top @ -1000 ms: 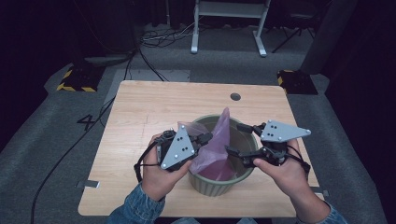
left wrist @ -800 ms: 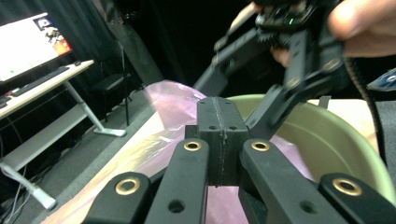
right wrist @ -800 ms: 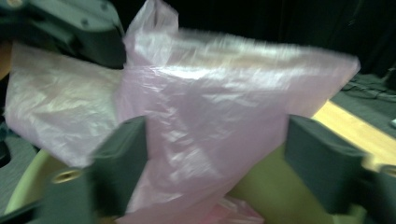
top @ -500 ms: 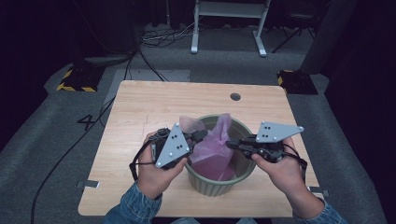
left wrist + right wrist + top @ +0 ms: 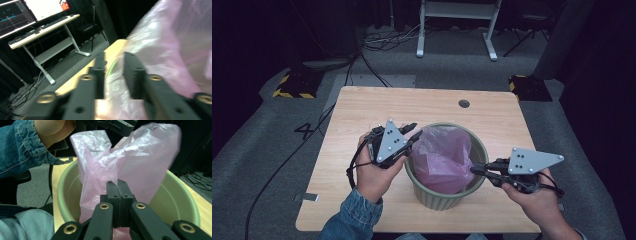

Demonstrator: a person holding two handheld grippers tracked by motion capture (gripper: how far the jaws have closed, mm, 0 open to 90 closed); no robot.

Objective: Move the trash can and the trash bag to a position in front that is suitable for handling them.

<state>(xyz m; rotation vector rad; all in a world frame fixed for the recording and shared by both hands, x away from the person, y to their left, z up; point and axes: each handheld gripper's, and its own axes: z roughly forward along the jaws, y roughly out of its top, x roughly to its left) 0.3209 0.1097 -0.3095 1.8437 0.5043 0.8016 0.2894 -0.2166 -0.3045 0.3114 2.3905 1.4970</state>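
Pink bag (image 5: pixel 443 160) bunched inside green bin (image 5: pixel 479 150), right gripper (image 5: pixel 476 169) pinching it.

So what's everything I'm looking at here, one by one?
table: one, light wood, centre of the room
bin: one, green, on the table's near half
bag: one, pink plastic, inside the bin
desk: one, white legs, behind the table
cables: several, black, on the grey floor
monitors: two, lit, on a desk in the left gripper view
left gripper: one, black, jaws apart at the bin's left rim
right gripper: one, black, jaws shut on the bag at the right rim
sleeve: blue denim, left arm
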